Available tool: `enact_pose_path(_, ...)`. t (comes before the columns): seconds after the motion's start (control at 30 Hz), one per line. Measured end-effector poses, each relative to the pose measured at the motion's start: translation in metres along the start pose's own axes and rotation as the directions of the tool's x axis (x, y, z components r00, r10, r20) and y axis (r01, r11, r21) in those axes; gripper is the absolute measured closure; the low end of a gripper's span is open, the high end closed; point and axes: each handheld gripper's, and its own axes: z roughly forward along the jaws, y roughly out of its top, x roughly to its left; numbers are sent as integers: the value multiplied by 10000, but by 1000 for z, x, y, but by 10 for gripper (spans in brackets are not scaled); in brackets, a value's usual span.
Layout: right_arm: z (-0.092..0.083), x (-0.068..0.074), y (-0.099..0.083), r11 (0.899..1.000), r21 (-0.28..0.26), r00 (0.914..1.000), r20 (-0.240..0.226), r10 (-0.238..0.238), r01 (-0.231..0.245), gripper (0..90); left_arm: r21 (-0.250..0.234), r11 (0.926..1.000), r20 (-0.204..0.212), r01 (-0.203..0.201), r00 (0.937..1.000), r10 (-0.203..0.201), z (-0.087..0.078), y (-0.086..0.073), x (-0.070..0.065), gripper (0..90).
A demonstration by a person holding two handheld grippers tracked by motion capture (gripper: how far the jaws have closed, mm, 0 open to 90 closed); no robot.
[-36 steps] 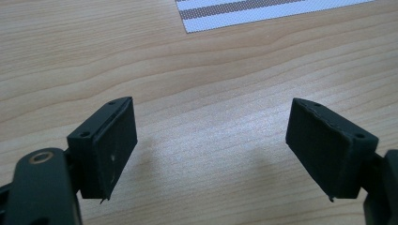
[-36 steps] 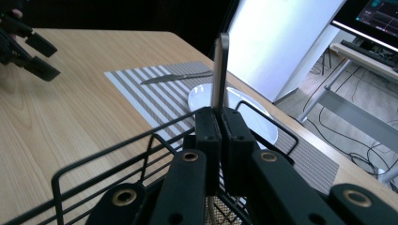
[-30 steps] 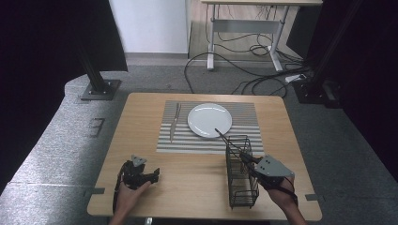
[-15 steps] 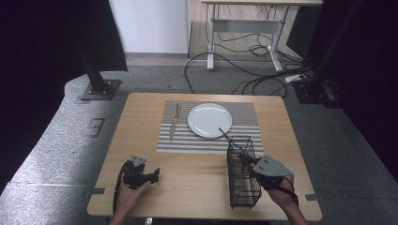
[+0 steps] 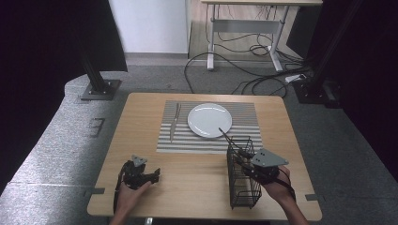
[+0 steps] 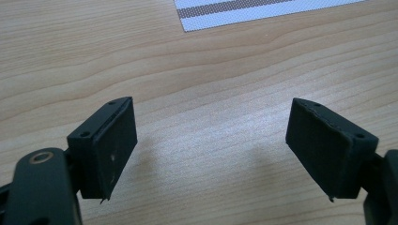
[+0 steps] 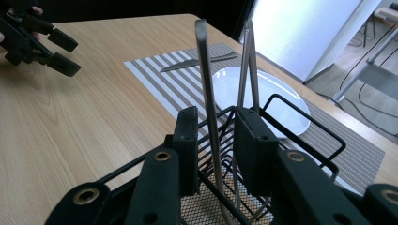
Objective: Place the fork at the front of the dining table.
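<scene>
Scene: a person at a light wooden table works a two-jaw gripper in each hand; a grey-and-white striped placemat carries a round white plate and a steel table knife to its left.

Right gripper: poised over the black wire cutlery basket at the table's near right. Its jaws have just been opening and stand a little apart, with the flat metal handle of one utensil rising between them; the pads do not appear to press on it. A second slim metal handle stands just beside it in the same basket.

Left gripper: low over bare wood at the near left, jaws wide apart, nothing between them.

Step in hand: by the look of it, cutlery standing in the basket is being handled by the right gripper, whether just let go or about to be taken.

Risk: with two handles so close together, closing could catch both or pinch one askew. A lift at an angle could snag the wire rim and tip the light basket, which nothing steadies while the left gripper is well apart.
</scene>
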Motion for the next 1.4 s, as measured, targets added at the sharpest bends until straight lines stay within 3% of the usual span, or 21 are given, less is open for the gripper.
enact_pose_path(0.13, 2, 1, 1, 9999, 115, 10000, 32, -39, 39, 799, -10, 10000, -2, 26, 10000, -26, 0, 0, 1, 169)
enact_pose_path(0.3, 0, 2, 2, 9996, 107, 9978, 609, -256, 250, 859, -25, 10000, -4, 15, 10000, -15, -1, 0, 1, 169)
enact_pose_path(0.37, -4, 1, 0, 9994, -105, 9960, 835, -333, 343, 863, -32, 10000, -17, 18, 10000, -18, -1, 0, 1, 169)
enact_pose_path(0.47, -14, -2, 3, 9973, -720, 9942, 1075, -52, 130, 864, -16, 10000, -24, 36, 10000, -36, -1, 0, 1, 169)
enact_pose_path(0.63, -21, -5, 9, 9962, -845, 9930, 1174, -114, 214, 863, -17, 10000, -17, -11, 10000, 11, -1, 0, 0, 169)
enact_pose_path(0.87, -31, -13, 18, 9899, -1416, 9904, 1373, 181, 15, 863, -9, 10000, -16, 17, 10000, -17, -1, 0, 1, 169)
enact_pose_path(1.2, -57, -50, 39, 9683, -2414, 9861, 1334, 990, -645, 864, 67, 10000, 3, -31, 10000, 31, 1, 0, 2, 169)
enact_pose_path(1.23, -61, -61, 43, 9633, -2559, 9851, 1261, 1167, -813, 864, 109, 9999, 6, -7, 10000, 7, 2, -1, 2, 169)
enact_pose_path(1.4, -63, -80, 50, 9643, -2497, 9841, 1280, 1231, -882, 864, 140, 9999, 32, 78, 10000, -79, 3, -1, 4, 169)
